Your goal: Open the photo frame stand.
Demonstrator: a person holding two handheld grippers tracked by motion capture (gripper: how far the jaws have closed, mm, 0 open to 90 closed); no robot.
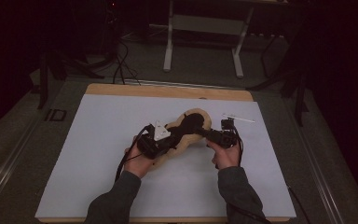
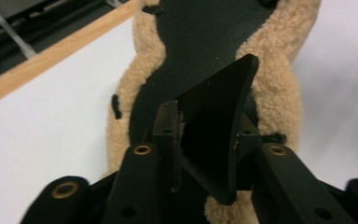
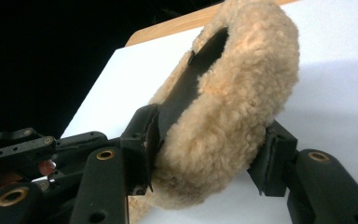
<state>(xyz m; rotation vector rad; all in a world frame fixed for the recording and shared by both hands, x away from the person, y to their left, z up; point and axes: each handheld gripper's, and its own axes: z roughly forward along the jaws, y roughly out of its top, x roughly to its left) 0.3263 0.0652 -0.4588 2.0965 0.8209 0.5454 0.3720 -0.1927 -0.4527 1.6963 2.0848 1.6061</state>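
A tan fleece insole [image 1: 199,122] with a black face lies lifted between both hands over the white sheet [image 1: 112,140]. My left gripper [image 1: 171,140] holds its near end. In the left gripper view, a bent black flap of the insole [image 2: 214,116] spans the gap between the pads of the left gripper [image 2: 207,135] and touches both. My right gripper [image 1: 210,134] comes in from the right. In the right gripper view, the right gripper [image 3: 209,154] is shut on the insole [image 3: 233,93], with one pad on the black face and one on the fleece.
The white sheet covers a wooden tabletop [image 1: 168,91]. A thin white stick [image 1: 240,117] lies on the sheet just beyond the right gripper. Behind the table stand a white-legged frame [image 1: 203,28] and dark stands with cables on the floor.
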